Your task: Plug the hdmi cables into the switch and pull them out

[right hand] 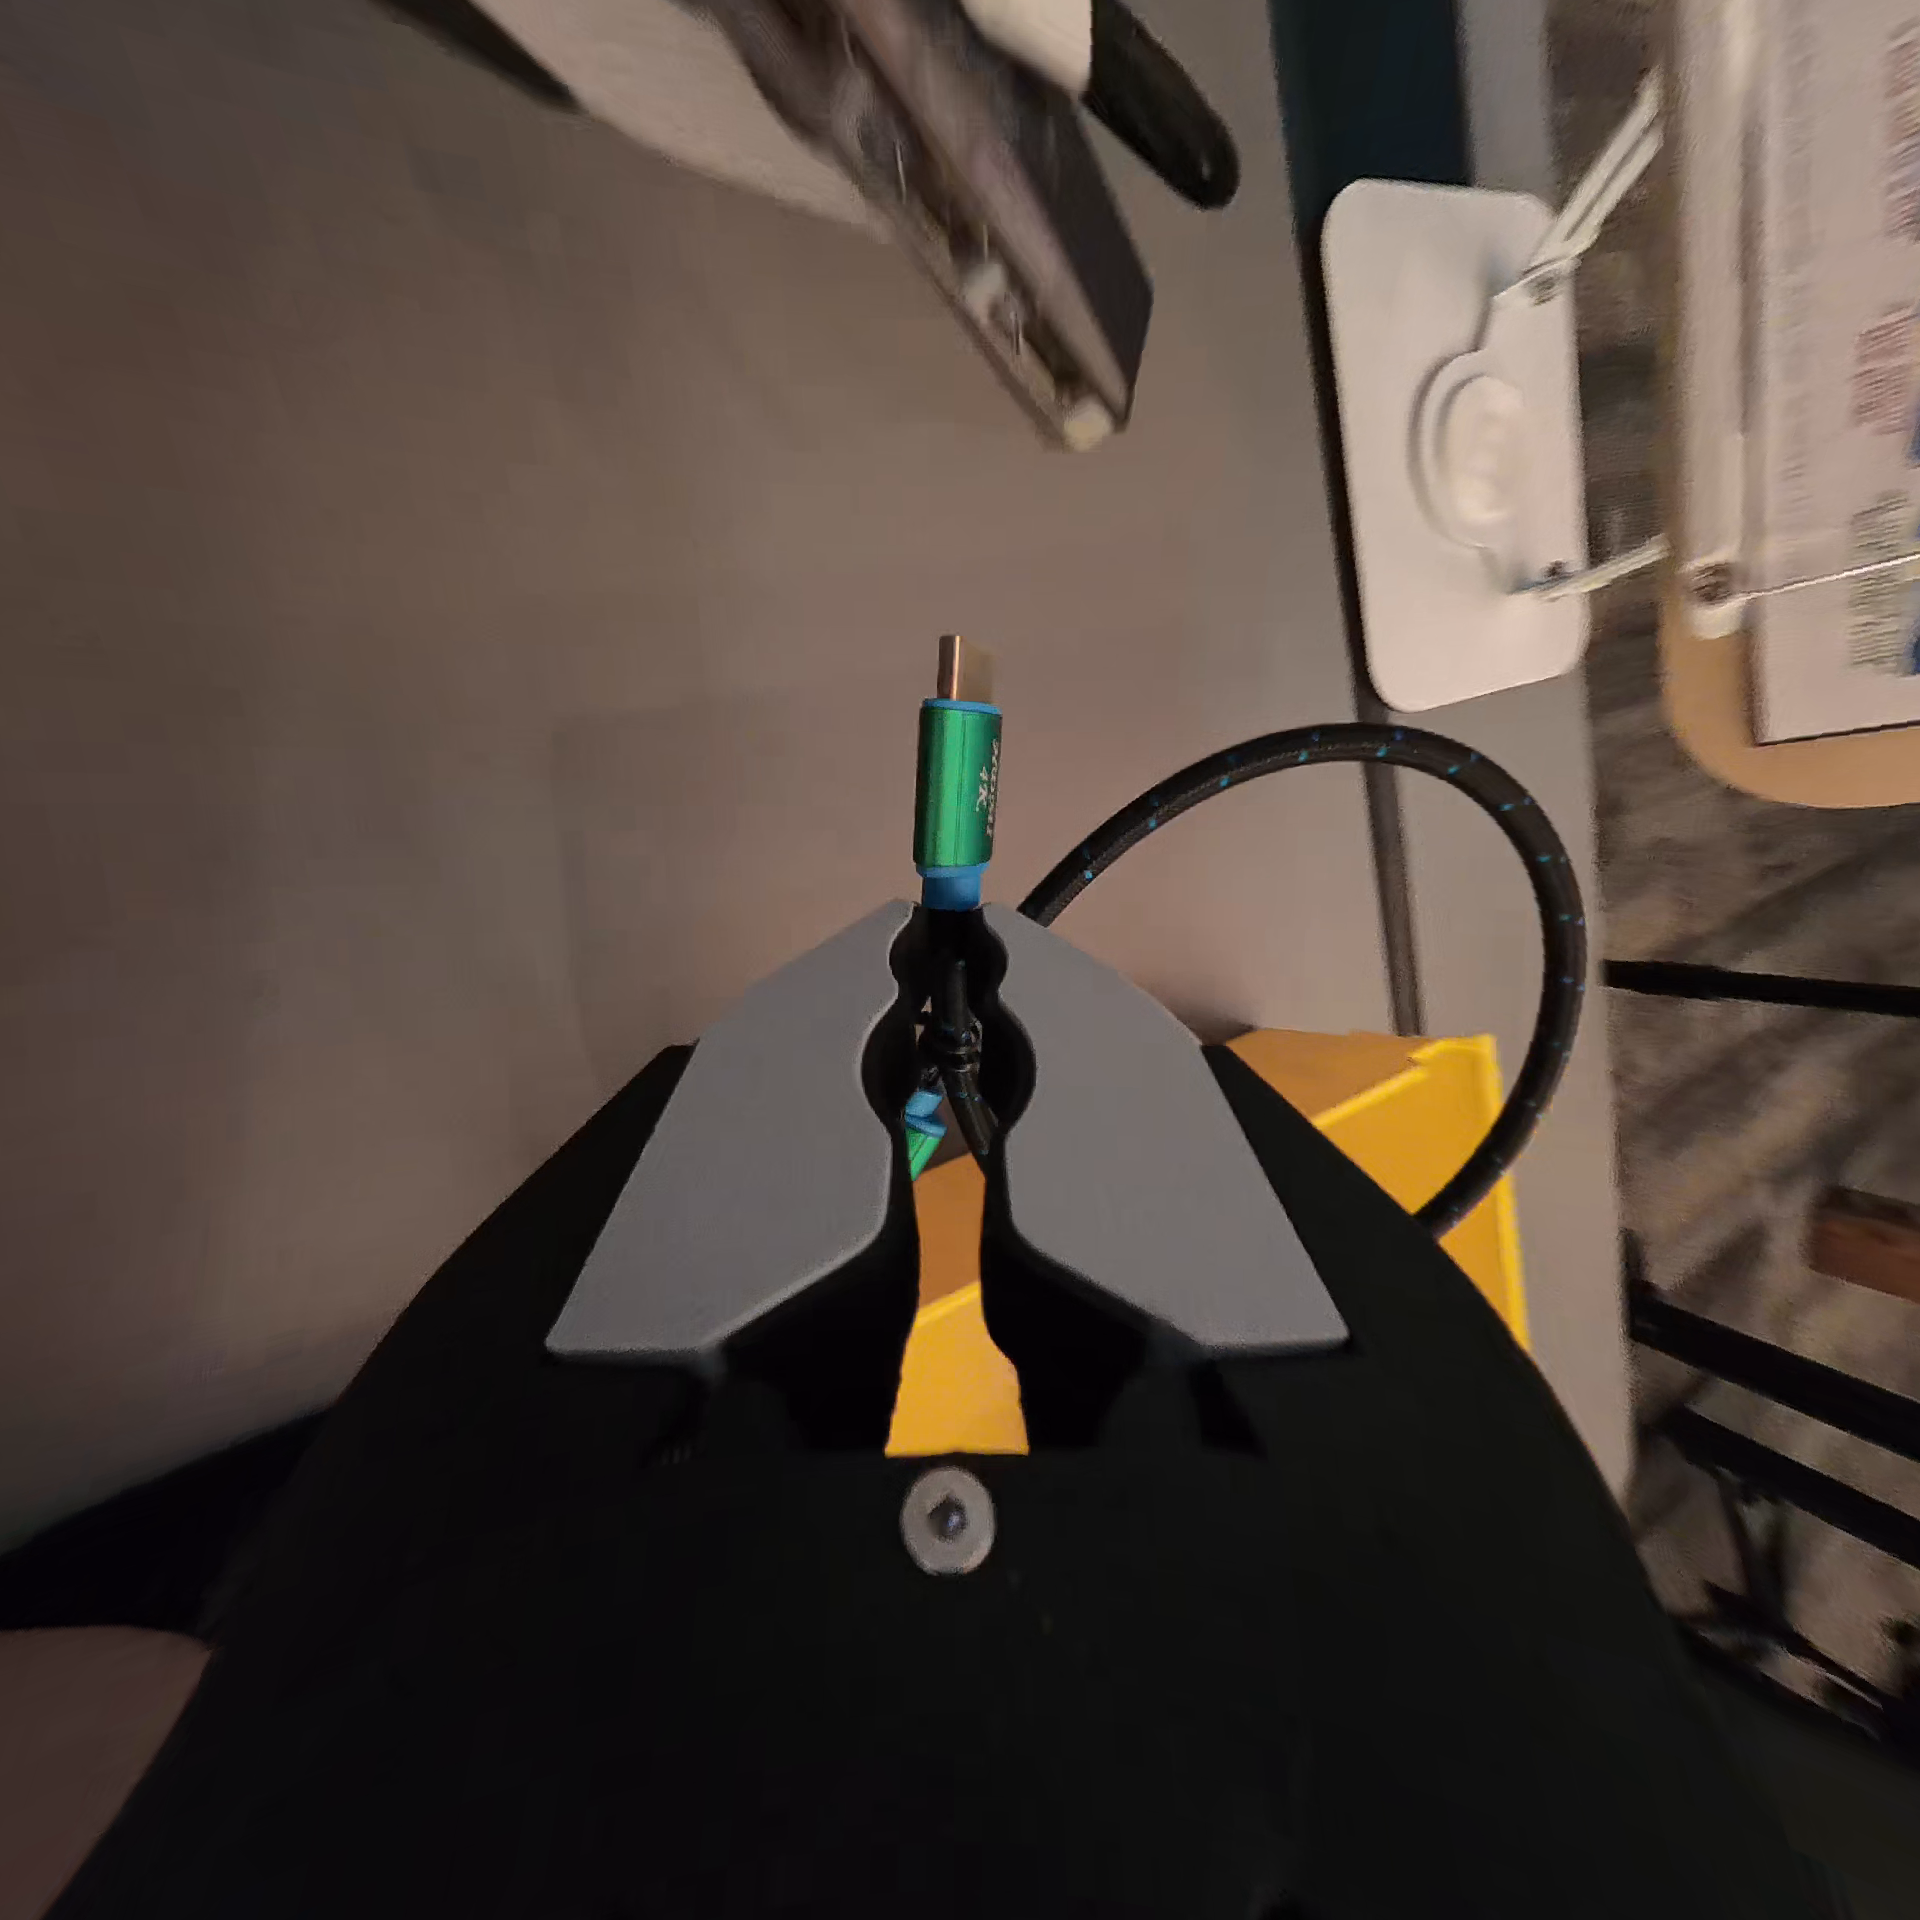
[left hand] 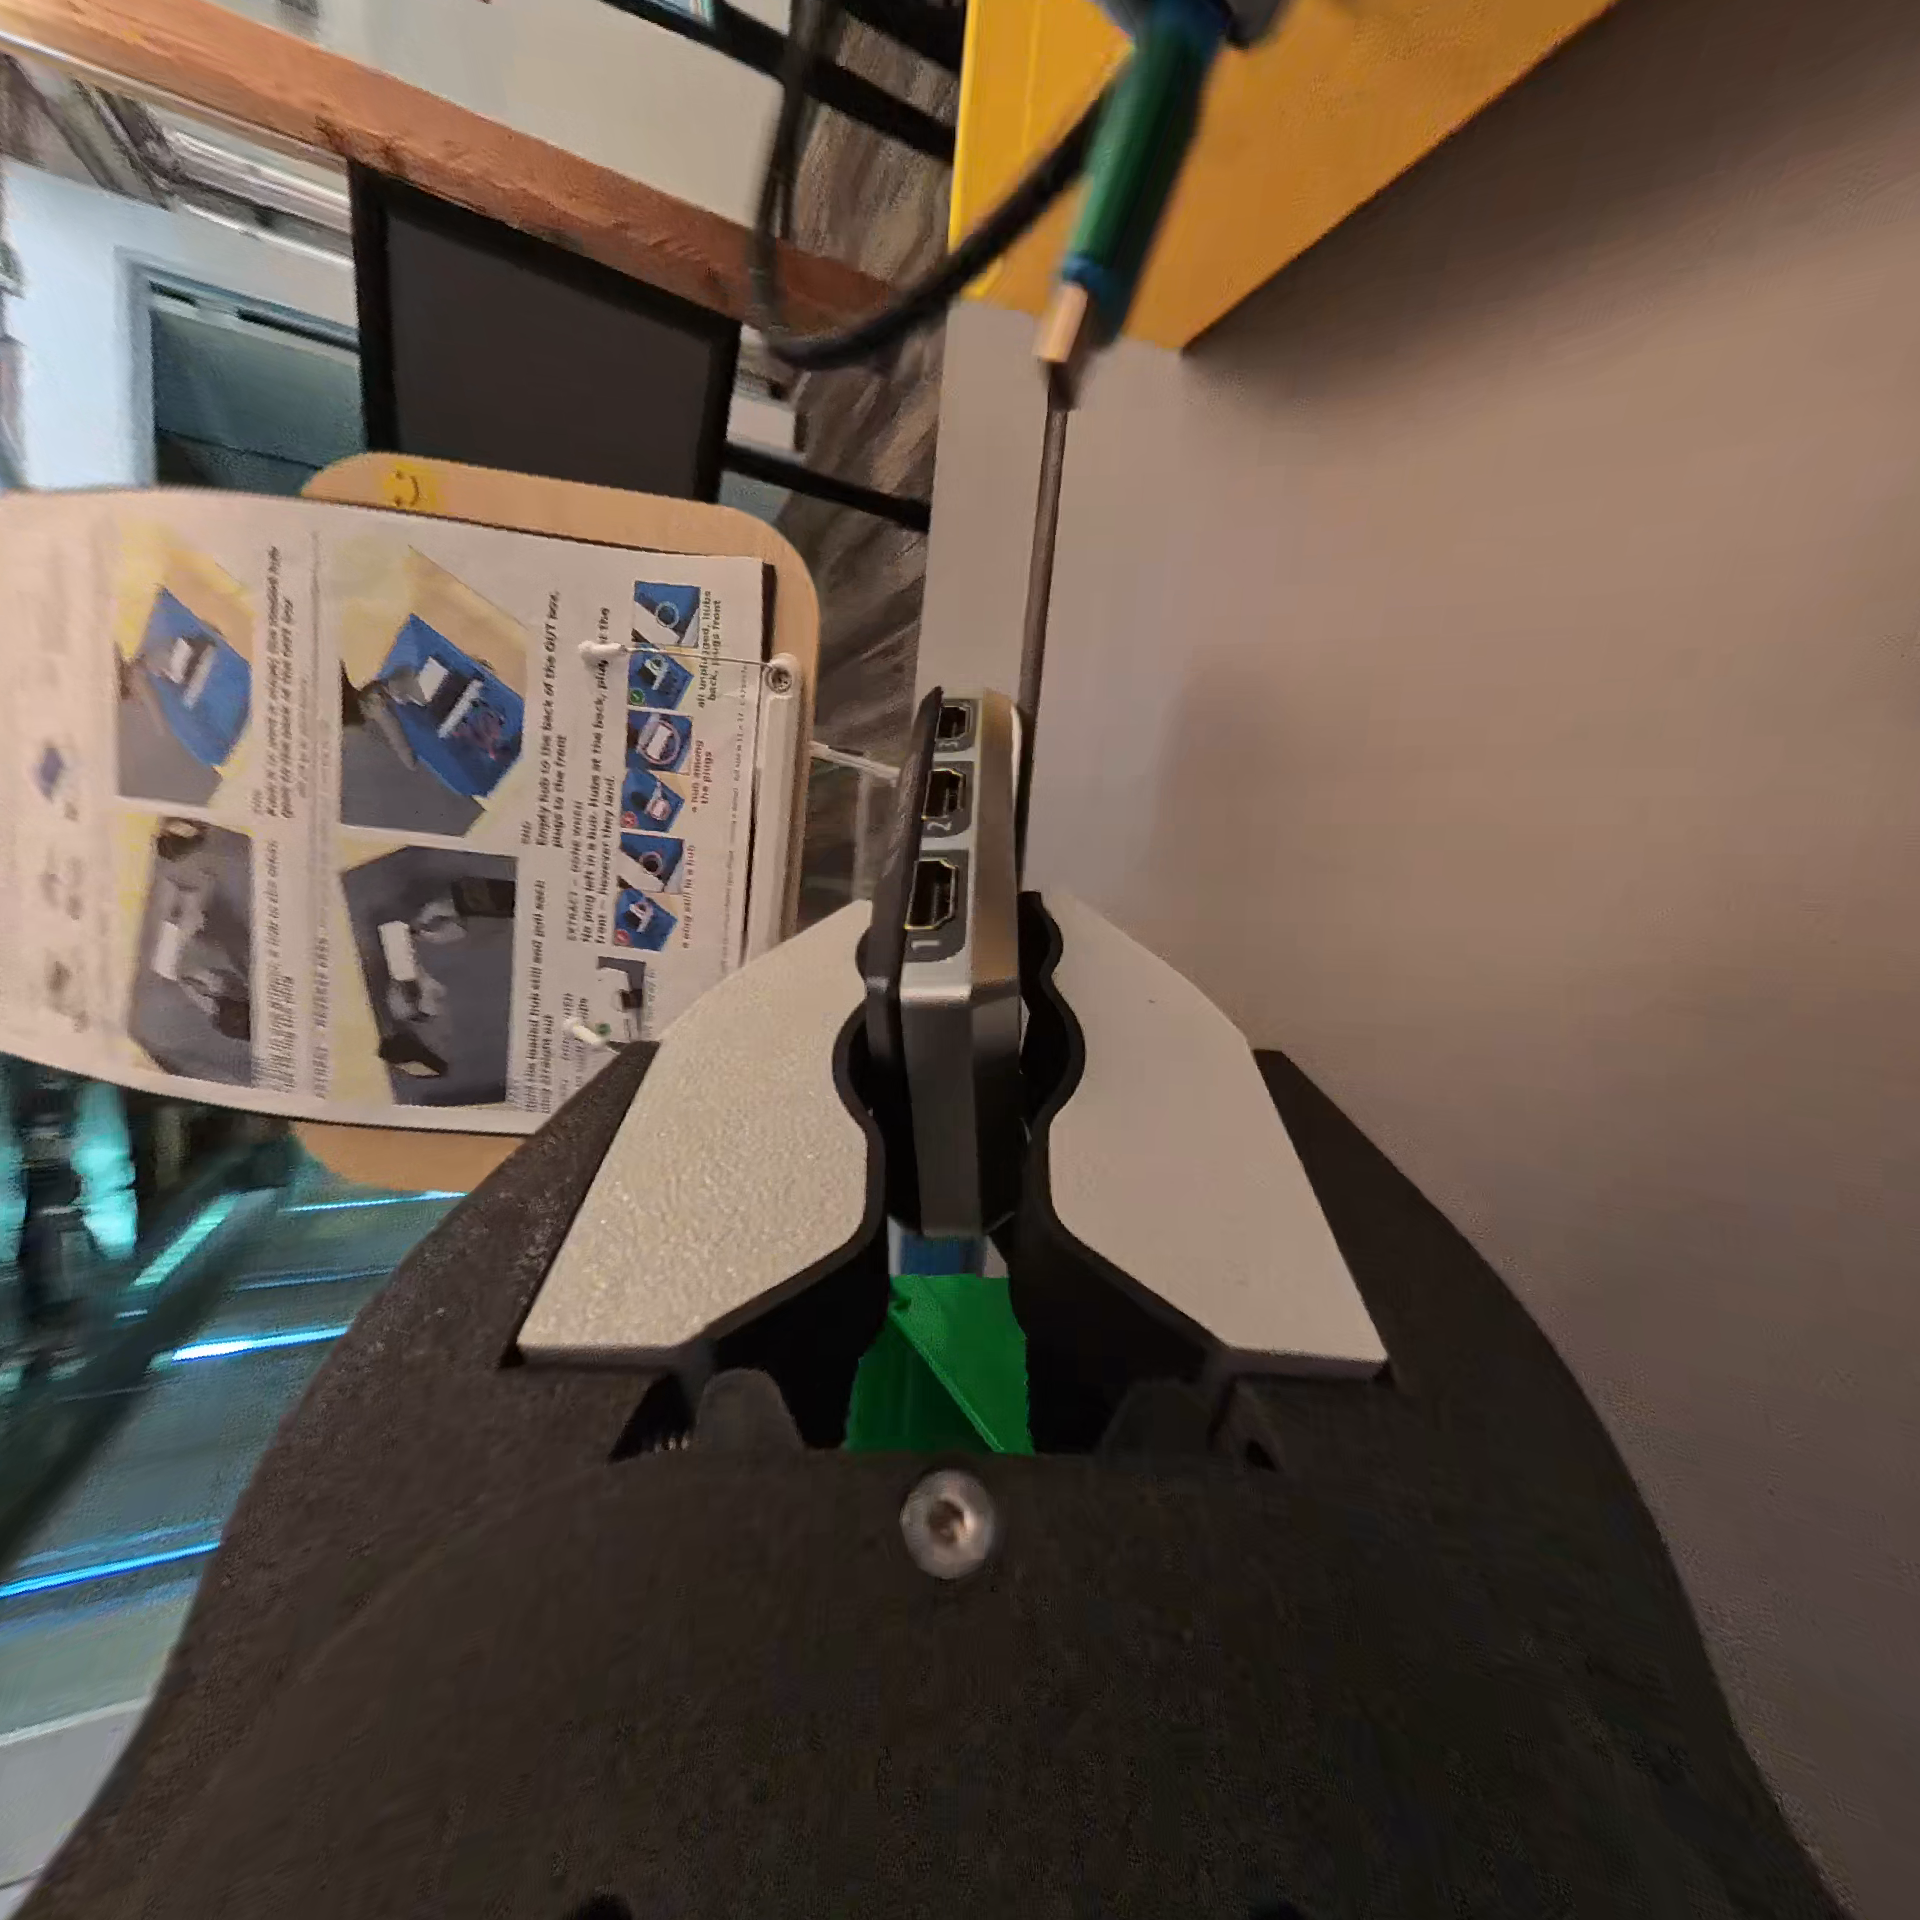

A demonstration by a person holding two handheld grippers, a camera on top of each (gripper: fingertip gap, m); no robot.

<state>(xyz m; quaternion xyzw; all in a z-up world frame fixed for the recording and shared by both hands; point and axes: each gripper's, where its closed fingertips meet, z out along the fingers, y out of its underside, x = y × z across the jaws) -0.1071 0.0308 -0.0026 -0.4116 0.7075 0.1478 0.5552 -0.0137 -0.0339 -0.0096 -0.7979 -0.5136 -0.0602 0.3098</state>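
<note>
Left wrist view first: the left gripper has its two grey, grainy-textured fingers pinched in tight on the switch, a slim dark metal box with rounded corners held edge-on, so the row of three gold-lined ports faces the camera, all open. Up top, a blurry HDMI plug with a glossy green metal shell, blue collars and a gold tip hangs in the air well apart from the switch, with a black cable trailing off behind it. A yellow bin sits behind the plug on the matte grey table, and off to the left there's a printed instruction sheet on a round-cornered wooden board. Right wrist view: the right gripper is squeezed nearly closed on the cable just below the plug, so the green HDMI plug sticks straight out past the fingertips, gold end forward. The braided black cable with blue flecks loops round to the right. The switch and other gripper show as a smeary blur at the top, not touching the plug. A white plastic mount lies to the right.
</note>
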